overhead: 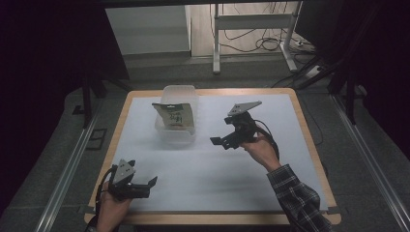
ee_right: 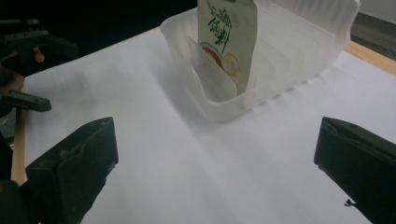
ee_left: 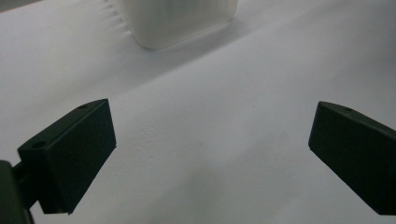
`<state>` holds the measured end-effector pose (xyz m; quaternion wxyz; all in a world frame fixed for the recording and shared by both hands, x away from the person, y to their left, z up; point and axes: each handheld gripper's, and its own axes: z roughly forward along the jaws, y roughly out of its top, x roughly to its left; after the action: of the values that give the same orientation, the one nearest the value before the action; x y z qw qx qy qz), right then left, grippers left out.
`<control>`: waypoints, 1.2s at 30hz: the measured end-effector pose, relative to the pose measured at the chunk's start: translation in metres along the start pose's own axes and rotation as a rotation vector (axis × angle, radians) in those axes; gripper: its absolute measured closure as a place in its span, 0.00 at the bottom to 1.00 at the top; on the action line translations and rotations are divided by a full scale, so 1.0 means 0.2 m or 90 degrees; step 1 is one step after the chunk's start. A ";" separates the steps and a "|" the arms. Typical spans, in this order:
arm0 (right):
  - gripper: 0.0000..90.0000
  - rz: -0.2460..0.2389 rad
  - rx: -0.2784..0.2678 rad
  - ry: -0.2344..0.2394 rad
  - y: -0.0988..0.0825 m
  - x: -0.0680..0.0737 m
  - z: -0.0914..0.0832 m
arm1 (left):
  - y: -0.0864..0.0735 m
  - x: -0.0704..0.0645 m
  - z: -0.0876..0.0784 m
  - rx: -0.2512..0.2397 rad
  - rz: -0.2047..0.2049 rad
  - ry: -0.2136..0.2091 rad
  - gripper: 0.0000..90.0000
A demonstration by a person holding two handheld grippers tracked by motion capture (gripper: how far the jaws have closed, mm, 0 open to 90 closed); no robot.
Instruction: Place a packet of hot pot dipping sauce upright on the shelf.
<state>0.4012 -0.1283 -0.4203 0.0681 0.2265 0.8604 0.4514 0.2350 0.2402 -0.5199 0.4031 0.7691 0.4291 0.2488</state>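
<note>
The green-printed paper sachet (ee_right: 227, 37) stood upright in the translucent plastic tub (ee_right: 299, 60). The right gripper (overhead: 227, 140) was nearer, ahead of it. Both it and the left gripper (overhead: 145, 186) had their jaws apart, empty.

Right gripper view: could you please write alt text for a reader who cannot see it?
A green-and-white snack packet stands upright in a translucent plastic bin on a white table cover. The right tongs face it with black jaws wide apart and nothing between them. The left tongs show at the far left edge.
</note>
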 end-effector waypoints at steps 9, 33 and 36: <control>0.00 0.004 0.004 -0.022 -0.11 0.02 -0.07 | 0.00 0.00 0.00 -0.001 0.000 -0.004 0.01; 0.00 0.044 -0.002 -0.084 -0.52 0.05 -0.26 | 0.00 -0.01 0.01 0.005 0.004 -0.007 0.01; 0.00 0.050 0.017 -0.101 -0.57 0.05 -0.27 | 0.00 -0.01 0.01 0.005 0.004 -0.007 0.01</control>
<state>0.3379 -0.2197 -0.4806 0.1151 0.2957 0.8489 0.4228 0.2353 0.2385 -0.5210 0.4020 0.7732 0.4255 0.2440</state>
